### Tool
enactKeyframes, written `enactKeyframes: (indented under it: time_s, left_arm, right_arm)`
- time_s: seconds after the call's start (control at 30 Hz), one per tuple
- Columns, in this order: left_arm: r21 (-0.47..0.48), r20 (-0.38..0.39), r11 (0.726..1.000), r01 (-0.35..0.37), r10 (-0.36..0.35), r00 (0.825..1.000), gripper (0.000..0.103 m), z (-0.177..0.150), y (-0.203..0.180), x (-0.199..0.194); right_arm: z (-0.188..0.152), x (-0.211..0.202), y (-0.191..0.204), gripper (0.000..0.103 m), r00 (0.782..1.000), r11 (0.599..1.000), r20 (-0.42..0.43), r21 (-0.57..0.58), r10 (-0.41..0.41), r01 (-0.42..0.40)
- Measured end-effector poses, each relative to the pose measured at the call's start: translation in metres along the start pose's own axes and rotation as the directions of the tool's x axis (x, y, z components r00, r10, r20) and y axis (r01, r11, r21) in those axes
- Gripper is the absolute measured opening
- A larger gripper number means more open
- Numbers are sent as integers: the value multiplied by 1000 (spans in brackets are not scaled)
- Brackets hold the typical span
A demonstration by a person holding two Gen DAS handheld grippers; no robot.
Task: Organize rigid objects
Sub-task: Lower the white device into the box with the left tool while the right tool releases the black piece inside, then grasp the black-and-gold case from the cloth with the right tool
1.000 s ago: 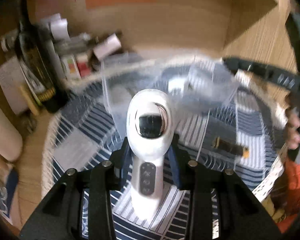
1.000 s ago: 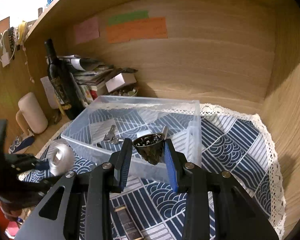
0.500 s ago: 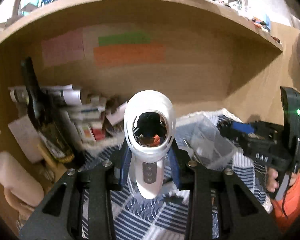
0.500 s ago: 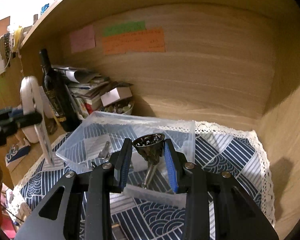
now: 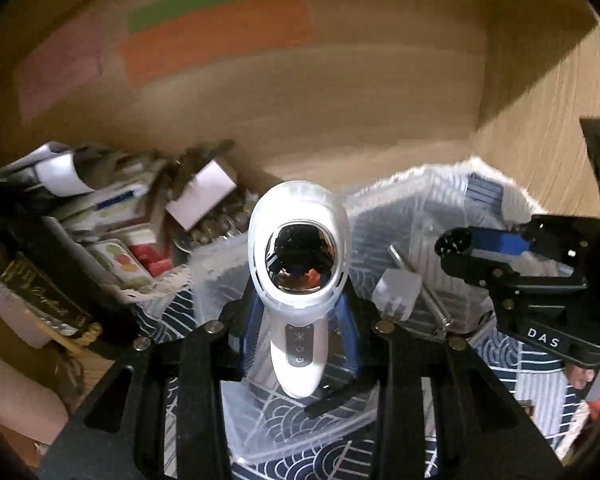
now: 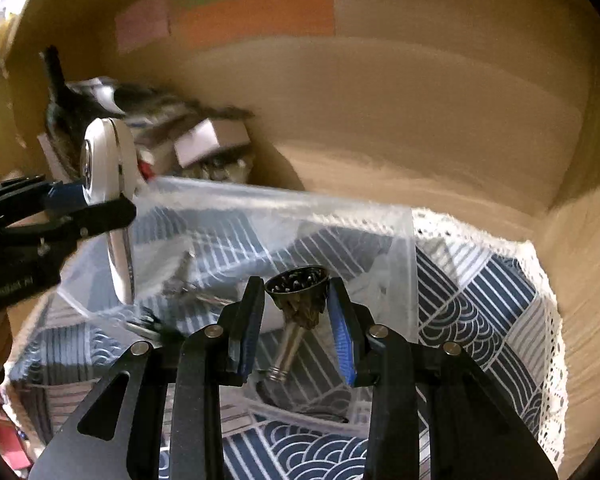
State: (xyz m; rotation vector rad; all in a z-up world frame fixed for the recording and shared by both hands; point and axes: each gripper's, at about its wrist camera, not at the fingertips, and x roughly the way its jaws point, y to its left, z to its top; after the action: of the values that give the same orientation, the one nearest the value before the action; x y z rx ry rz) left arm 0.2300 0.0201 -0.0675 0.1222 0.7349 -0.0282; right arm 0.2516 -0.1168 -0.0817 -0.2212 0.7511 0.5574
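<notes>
My left gripper (image 5: 298, 320) is shut on a white handheld device (image 5: 298, 280) with a mirrored oval head and buttons, held upright over the clear plastic bin (image 5: 420, 216). In the right wrist view that device (image 6: 108, 172) hangs over the bin's left end (image 6: 284, 208). My right gripper (image 6: 296, 320) is shut on a dark metal cone-shaped burr bit (image 6: 298, 296) with a steel shank, held above the bin's near right part. The right gripper also shows in the left wrist view (image 5: 500, 256). Small metal parts (image 5: 416, 280) lie in the bin.
A blue-and-white patterned cloth with lace edge (image 6: 500, 292) covers the shelf floor. A dark wine bottle (image 5: 40, 276), stacked boxes and papers (image 5: 120, 204) crowd the left. Wooden walls with coloured notes (image 6: 256, 12) close the back and right.
Both grippers have moved forward and down over the bin with their loads still held. The white device now hangs above the bin's left end, the burr bit above its near right part.
</notes>
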Motion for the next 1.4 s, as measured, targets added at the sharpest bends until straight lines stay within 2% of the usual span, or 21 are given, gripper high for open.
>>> enactKeyframes:
  time_s: [0.1,0.37,0.47,0.63,0.8,0.9,0.97,1.17,1.27,1.4]
  left_arm:
    - [24,-14,1000,-8,9,1000,35,-2,-9,12]
    - [17,-104,999,39,-37,994,36,-6,-18,39]
    - [22,-95,999,38,-36,995,36,-9,-22,34]
    - [22,-54,999,47,-46,997,50,-10,-23,11]
    - [1,-14,998,57,-57,998,66,-13,-20,-20]
    - [-29,13,998,52,-52,999,85,-18,-13,-41]
    - [-45,28,998,42,-40,999,91,-24,-9,-53]
    - [-80,13,996,26,-25,1000,96,-53,-2,-71]
    - [-94,-14,995,21,-22,1000,96,-71,2,-70]
    - [-109,-90,993,34,-44,995,96,-98,-1,-58]
  right_arm:
    - [-4,10,-3,30,1000,1000,-27,5,-11,11]
    - [-6,12,-3,30,998,1000,-52,-2,-22,22]
    - [-5,9,-1,35,999,1000,-46,-1,-20,20]
    - [-5,-11,6,42,1000,1000,-7,-10,-13,13]
    - [-4,-43,14,51,997,1000,71,-26,-11,13]
    - [-6,-58,16,52,994,999,106,-31,-2,6]
    - [-9,-67,17,54,992,1000,123,-28,6,-2]
    - [-29,-81,19,57,992,1000,127,-20,18,-16]
    - [-45,-78,19,57,995,999,97,-8,32,-31]
    - [-68,-69,22,57,999,999,32,-13,43,-43]
